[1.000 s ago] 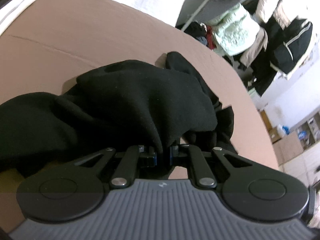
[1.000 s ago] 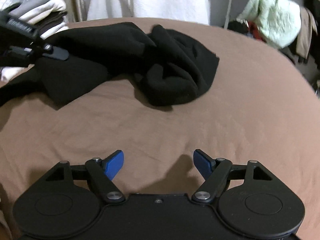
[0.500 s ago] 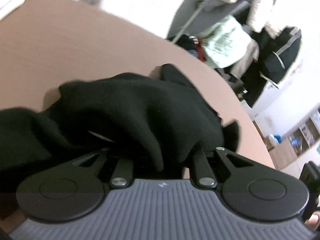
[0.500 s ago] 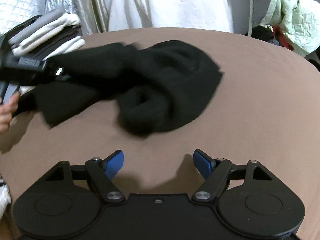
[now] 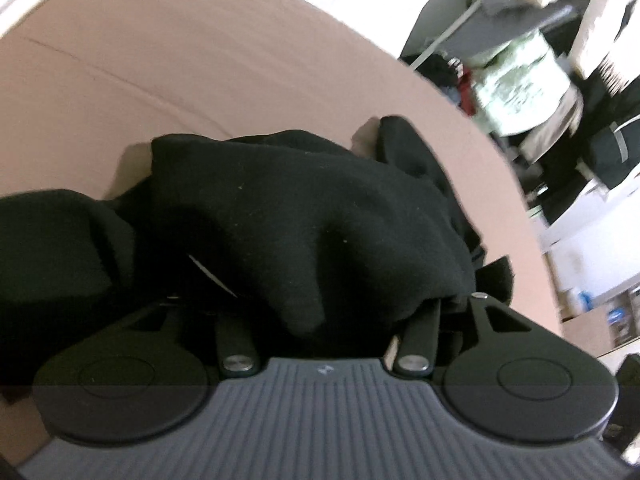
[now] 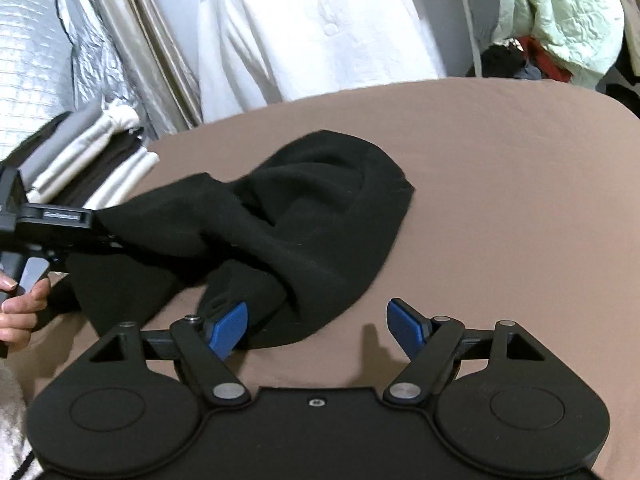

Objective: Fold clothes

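Left gripper (image 5: 332, 308): its jaws are opening; black cloth is draped over and between them, and the fingertips are hidden, so whether the pads still press on it cannot be told.
Left gripper from the right wrist view (image 6: 60, 236): seen at the far left, with a hand (image 6: 20, 304) on its handle; the cloth is seen trailing from its front end.
Right gripper (image 6: 316, 326): the blue pads are set wide apart and nothing is clamped; the left pad (image 6: 228, 330) lies just beside the garment's near edge, the right pad over bare sheet.
Black garment (image 6: 304, 224): bunched on the brown bed (image 6: 500, 184), directly ahead of the right gripper and slightly to its left.
Long axis: judged to run from the left gripper across to the rounded far end ahead of the right gripper.
Nearer hand: the loose near edge is judged closest to the right gripper; a short advance forward and leftward would be needed.
Folded pile (image 6: 92, 160): stacked beyond the left gripper, apart from the garment.
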Demonstrator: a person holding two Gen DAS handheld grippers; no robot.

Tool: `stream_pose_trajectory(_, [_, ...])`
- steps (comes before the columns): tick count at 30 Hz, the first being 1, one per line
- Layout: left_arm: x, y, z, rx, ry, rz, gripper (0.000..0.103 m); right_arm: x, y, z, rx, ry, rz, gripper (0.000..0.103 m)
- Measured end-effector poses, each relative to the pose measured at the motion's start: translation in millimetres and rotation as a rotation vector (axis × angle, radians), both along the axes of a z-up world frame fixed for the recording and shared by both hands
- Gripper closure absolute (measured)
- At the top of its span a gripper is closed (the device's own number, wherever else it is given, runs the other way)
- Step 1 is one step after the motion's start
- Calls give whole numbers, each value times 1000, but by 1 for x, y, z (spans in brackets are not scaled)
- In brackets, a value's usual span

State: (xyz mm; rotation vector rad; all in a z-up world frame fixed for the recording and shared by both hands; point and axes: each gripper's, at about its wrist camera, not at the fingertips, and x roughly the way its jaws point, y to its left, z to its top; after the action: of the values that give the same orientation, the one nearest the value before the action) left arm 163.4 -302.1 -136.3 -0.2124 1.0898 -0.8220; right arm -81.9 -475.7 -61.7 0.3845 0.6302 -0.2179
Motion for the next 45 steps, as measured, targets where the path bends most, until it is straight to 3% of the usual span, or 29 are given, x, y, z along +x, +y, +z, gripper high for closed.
stream_pose_trajectory(7, [7,16,44,66,-11,13,51,29,20,17,-62,-73,96,21])
stream_pose_trajectory(9, [6,17,62,126,-57,11,51,43,17,20,-81,-91,108,21])
stream_pose_trajectory(11, [1,11,84,246,-145,-20,51,59,12,22,-97,-99,113,22])
stream_pose_trajectory(12, [-3,11,96,276,-194,-34,51,66,9,20,-86,-92,140,29])
stream_pose_trajectory(13, [-7,13,108,282,-232,-39,51,71,6,17,-79,-71,162,70])
stream_pose_trajectory(14, [-10,15,119,283,-265,-44,46,75,4,15,-75,-53,177,96])
stream_pose_trajectory(15, [-11,18,128,270,-285,-45,37,73,0,15,-84,-55,150,96])
stream_pose_trajectory(20, [-15,24,124,167,-270,-6,27,44,-23,30,-170,-80,16,96])
stream_pose_trajectory(25, [-2,4,47,136,-83,74,26,-6,-63,51,-213,-74,-117,97])
stream_pose_trajectory(28, [1,-7,19,151,-65,124,27,-36,-83,56,-206,-63,-188,97])
stream_pose_trajectory(29, [-2,-9,17,132,-86,112,35,-44,-88,56,-201,-60,-203,97])
stream_pose_trajectory(30, [-6,-12,17,112,-112,90,73,-47,-90,55,-194,-58,-205,97])
stream_pose_trajectory(31, [-12,-16,20,102,-150,52,93,-49,-93,52,-189,-54,-207,97])
stream_pose_trajectory(36, [-45,-27,62,88,-317,-29,94,-33,-98,41,-266,-13,-193,97])
stream_pose_trajectory(41, [-79,-27,131,-69,-447,-78,94,-25,-124,91,-429,-107,-297,97])
stream_pose_trajectory(43, [-95,-26,145,-157,-421,-152,93,-28,-136,112,-498,-148,-360,97])
stream_pose_trajectory(45, [-109,-32,139,-231,-310,-236,91,-28,-142,110,-582,-112,-394,97])
